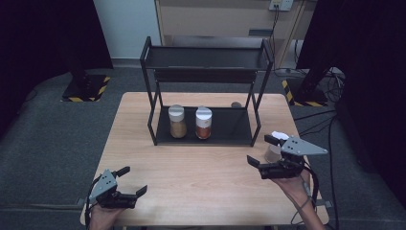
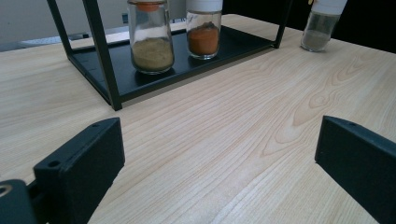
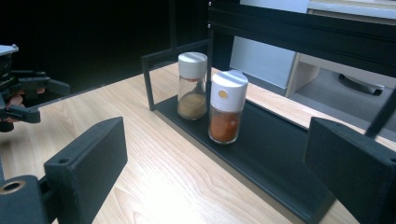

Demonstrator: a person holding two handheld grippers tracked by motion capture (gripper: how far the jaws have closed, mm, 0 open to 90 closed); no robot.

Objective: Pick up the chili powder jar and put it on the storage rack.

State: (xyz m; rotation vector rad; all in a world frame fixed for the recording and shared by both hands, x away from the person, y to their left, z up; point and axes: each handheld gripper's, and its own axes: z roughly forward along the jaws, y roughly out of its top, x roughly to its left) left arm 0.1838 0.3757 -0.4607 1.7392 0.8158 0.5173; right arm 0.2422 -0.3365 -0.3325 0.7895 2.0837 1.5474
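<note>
Tongs, right (image 1: pixel 261 152) and left (image 1: pixel 133 179), are gaping empty; the right is nearing the loose spice jar (image 1: pixel 274 152), needing to straddle it before shelving on the rack (image 1: pixel 206 135).

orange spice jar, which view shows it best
The right gripper view: the orange spice jar stands close and whole on the rack's bottom shelf. The left gripper view cuts off its cap; the high view shows it small.

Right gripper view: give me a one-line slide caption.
Open right tongs face the black rack, where two white-capped spice jars, tan and orange, stand.
</note>
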